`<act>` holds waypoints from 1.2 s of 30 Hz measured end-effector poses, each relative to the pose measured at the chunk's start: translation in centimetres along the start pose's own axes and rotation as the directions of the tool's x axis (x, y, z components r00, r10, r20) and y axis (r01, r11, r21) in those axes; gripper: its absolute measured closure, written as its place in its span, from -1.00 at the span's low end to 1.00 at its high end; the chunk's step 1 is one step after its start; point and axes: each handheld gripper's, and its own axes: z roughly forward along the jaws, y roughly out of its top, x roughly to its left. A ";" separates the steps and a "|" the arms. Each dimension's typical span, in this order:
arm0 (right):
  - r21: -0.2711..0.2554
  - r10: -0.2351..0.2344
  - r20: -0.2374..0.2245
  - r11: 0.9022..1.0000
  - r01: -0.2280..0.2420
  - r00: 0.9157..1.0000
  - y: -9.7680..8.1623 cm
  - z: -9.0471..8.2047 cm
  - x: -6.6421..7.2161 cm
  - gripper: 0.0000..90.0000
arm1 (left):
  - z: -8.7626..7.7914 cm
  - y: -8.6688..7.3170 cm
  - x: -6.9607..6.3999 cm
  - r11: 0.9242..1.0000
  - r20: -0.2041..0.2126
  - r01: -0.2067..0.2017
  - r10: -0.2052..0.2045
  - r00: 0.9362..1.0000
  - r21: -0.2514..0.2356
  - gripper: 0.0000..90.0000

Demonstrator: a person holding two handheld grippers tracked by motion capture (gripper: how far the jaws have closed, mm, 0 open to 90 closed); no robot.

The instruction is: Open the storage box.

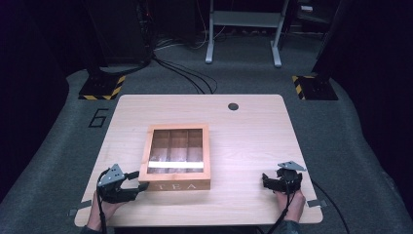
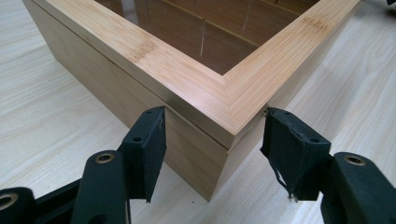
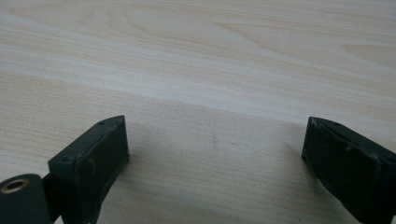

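High view: wooden tea box (image 1: 176, 155), lid closed, desk (image 1: 253, 141) centre. Left tool (image 1: 127, 184), jaws spread, straddles its 7 o'clock corner. Right tool (image 1: 272, 181), jaws spread, empty, well apart at 4 o'clock.

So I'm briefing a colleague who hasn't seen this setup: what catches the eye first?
The wooden tea box with a clear window lid, sitting mid-table. The left gripper straddles its near-left corner, jaws open to either side of it. The right gripper sits apart near the table's right edge, open over bare wood.
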 end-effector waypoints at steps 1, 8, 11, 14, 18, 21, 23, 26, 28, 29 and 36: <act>0.000 0.000 0.000 1.000 0.000 1.000 0.0 0.0 0.0 -0.86 | 0.0 0.0 0.0 1.000 0.001 0.001 -0.001 1.000 0.000 -0.11; -0.001 0.001 0.001 1.000 -0.001 1.000 0.0 0.0 0.0 -0.85 | -0.1 0.0 0.1 1.000 0.010 0.006 -0.006 1.000 0.000 -0.11; -0.001 0.000 0.001 1.000 0.000 1.000 0.0 0.0 0.0 -0.85 | 0.0 0.0 0.1 1.000 0.007 0.010 -0.009 1.000 -0.011 -0.11; -0.001 0.000 0.001 1.000 0.000 1.000 0.0 0.0 0.0 -0.85 | -0.1 0.1 0.1 1.000 0.006 0.005 -0.005 1.000 -0.023 -0.09; -0.001 0.001 0.000 1.000 -0.001 1.000 0.0 0.0 0.0 -0.85 | -0.1 0.2 0.1 1.000 0.007 0.008 -0.008 1.000 -0.028 -0.09; -0.001 0.001 0.000 1.000 -0.001 1.000 0.0 0.0 0.0 -0.85 | -0.1 0.2 0.0 0.999 0.005 0.008 -0.008 1.000 -0.041 -0.08; -0.001 0.001 0.000 1.000 -0.001 1.000 0.0 0.0 0.0 -0.85 | -0.1 0.2 -0.1 0.998 -0.006 0.003 -0.004 1.000 -0.063 -0.06; -0.002 0.001 0.000 1.000 -0.001 1.000 0.0 0.0 0.0 -0.85 | -0.3 0.4 -0.1 0.998 -0.003 -0.005 0.005 1.000 -0.065 -0.04; 0.000 0.001 0.001 1.000 -0.001 1.000 0.0 0.0 0.0 -0.85 | -0.2 0.4 -0.1 0.997 -0.008 -0.004 0.003 1.000 -0.077 -0.04; -0.001 0.001 0.001 1.000 -0.001 1.000 0.0 0.0 0.0 -0.85 | -0.2 0.5 -0.2 0.997 -0.014 -0.008 0.007 1.000 -0.083 -0.04; -0.001 0.005 0.005 1.000 -0.005 1.000 0.0 0.0 0.1 -0.85 | -0.4 0.9 -0.1 0.995 -0.022 -0.019 0.017 1.000 -0.095 0.02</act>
